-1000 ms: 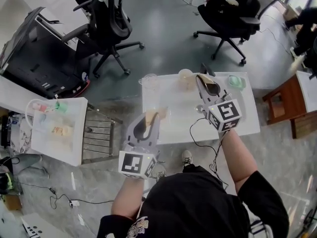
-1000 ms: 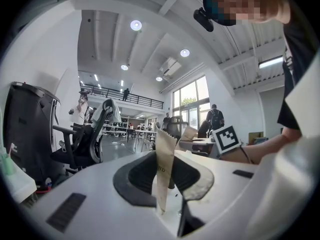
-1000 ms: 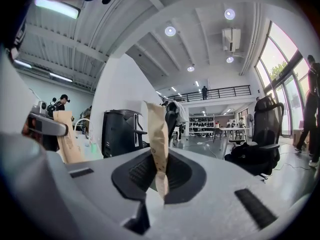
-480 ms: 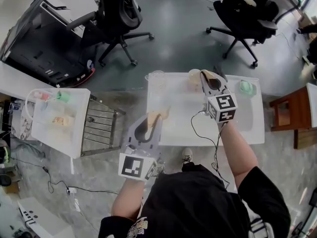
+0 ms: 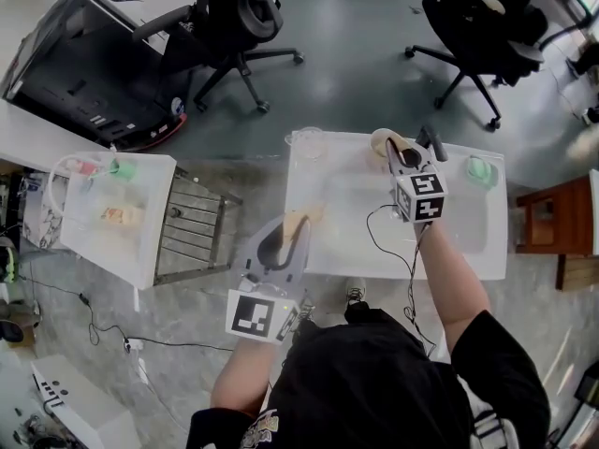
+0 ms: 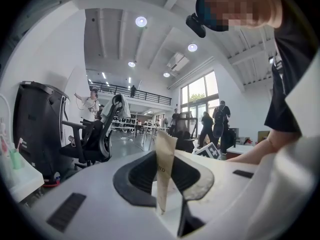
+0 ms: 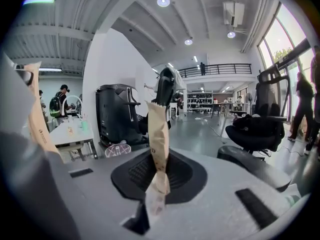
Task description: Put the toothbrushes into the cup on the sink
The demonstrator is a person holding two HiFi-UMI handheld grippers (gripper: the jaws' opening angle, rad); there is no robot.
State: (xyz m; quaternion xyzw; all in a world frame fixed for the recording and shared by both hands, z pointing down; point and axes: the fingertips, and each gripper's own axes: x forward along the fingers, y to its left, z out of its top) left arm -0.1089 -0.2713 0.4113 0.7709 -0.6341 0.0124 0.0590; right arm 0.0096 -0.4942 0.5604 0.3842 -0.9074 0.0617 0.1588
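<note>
1. My left gripper [image 5: 294,234] is clamped on a paper-wrapped toothbrush [image 6: 164,164], which stands upright between its jaws.
2. My right gripper [image 5: 403,155] pinches a second paper-wrapped toothbrush [image 7: 156,134]; its jaws have just been easing apart.
3. The beige cup [image 5: 378,140] sits on the white tabletop [image 5: 346,241] at my right gripper's tip, well ahead of my left.

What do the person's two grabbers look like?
The left gripper and right gripper are pale grey, black inside. Each has a cube with black square markers. A thin black cable hangs off the right one. The shirt is black, short-sleeved.
</note>
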